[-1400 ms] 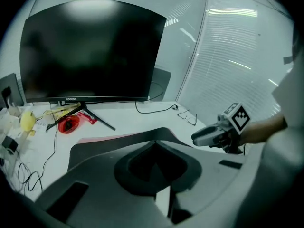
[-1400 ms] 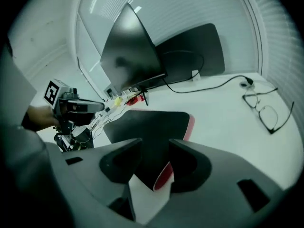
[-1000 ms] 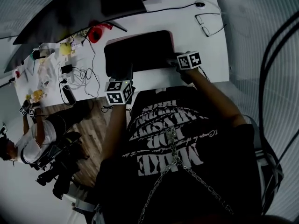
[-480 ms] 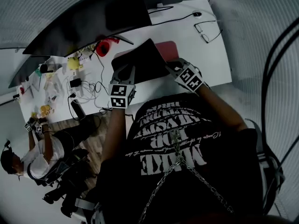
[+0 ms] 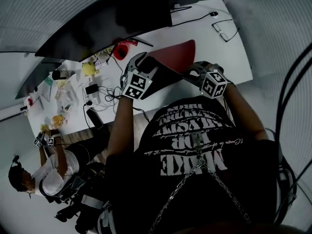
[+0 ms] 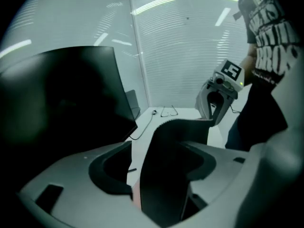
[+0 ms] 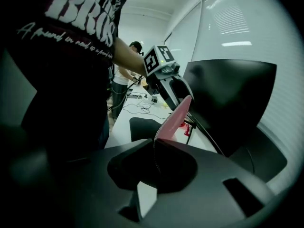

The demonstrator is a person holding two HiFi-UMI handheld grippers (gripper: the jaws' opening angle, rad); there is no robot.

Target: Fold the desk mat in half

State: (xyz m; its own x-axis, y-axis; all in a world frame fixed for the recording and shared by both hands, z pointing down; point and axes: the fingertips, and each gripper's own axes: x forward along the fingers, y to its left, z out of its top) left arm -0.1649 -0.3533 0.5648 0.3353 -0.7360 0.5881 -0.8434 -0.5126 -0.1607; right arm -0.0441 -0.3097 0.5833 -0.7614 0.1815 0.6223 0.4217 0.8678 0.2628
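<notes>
The left claw [image 5: 140,64] is opening, with the raised edge of the desk mat [image 5: 175,55] between its jaws. To its right, the right claw [image 5: 196,71] pinches that same edge. Freed on one side, the lifted half could sag or twist and land crooked. A monitor [image 5: 107,18] stands close beyond both claws and crowds the swing. Cables [image 5: 100,94] lie left of the left claw, and glasses [image 5: 225,28] lie beyond the right one.
</notes>
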